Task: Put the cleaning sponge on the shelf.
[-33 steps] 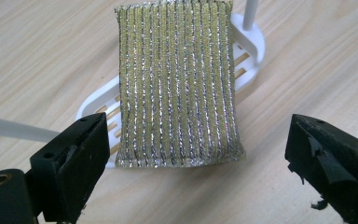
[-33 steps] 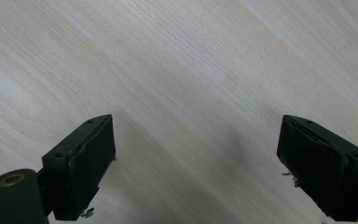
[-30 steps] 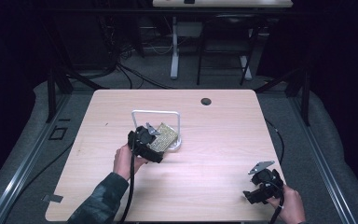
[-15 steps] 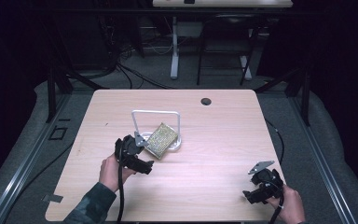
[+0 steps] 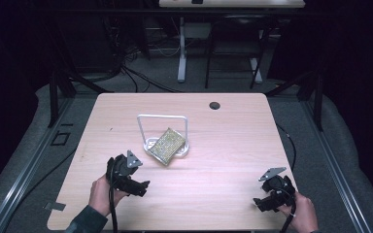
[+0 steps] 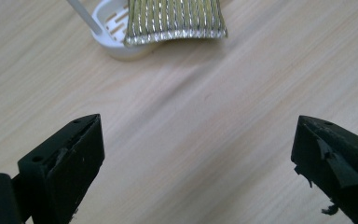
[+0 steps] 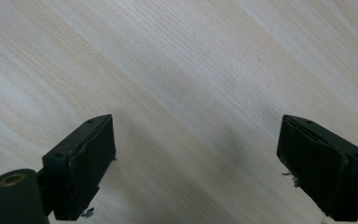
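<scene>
Pale wood is covering the surface (image 5: 213, 194), and a white rack (image 5: 164, 131) with a wire hoop is standing near its middle. A gold, glittery sponge (image 5: 166, 145) is leaning tilted against the rack's base, its lower edge overhanging the tray toward the person. The left gripper (image 5: 143, 186) is hovering near the front left, just short of the sponge, with its jaws spread wide and holding nothing. The right gripper (image 5: 258, 202) is sitting at the front right corner, well apart from the rack, jaws likewise gaping wide over bare wood.
</scene>
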A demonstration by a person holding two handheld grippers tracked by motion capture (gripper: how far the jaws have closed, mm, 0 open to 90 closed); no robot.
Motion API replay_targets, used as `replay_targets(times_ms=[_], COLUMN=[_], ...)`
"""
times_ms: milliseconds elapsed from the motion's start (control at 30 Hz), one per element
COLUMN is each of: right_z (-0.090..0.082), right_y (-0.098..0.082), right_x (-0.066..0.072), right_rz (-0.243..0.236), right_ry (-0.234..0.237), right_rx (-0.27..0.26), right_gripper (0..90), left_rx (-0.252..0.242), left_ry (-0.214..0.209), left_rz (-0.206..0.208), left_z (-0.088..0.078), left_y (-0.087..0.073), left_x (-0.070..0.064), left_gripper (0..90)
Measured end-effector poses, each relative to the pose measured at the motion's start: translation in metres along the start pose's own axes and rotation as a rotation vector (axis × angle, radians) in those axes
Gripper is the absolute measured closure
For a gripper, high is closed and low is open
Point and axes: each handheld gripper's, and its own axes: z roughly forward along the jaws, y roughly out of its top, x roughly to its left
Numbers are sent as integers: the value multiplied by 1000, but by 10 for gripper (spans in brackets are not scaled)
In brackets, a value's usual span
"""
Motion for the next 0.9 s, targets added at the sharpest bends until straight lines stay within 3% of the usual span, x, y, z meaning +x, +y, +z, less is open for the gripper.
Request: replay_targets(times_ms=[167,333,433,900], right_z=[0,1,1,-1], right_y=[1,0,0,0], right_x=[1,0,0,0], right_rz=[-6,-6,-5,-9], right_ry=[3,2,3,-5], right_rx=[13,18,19,12], right_gripper=[108,109,108,109], left_rx=[-23,32,73,99], left_ry=[-16,-21,-28,-35], left_rz=[-2,-17,-48,-56], left_z=[-3,-2,-3,0], left_y=[-17,-33,-49,-53], left_x=[0,-1,2,1], left_gripper=[34,15,0,0])
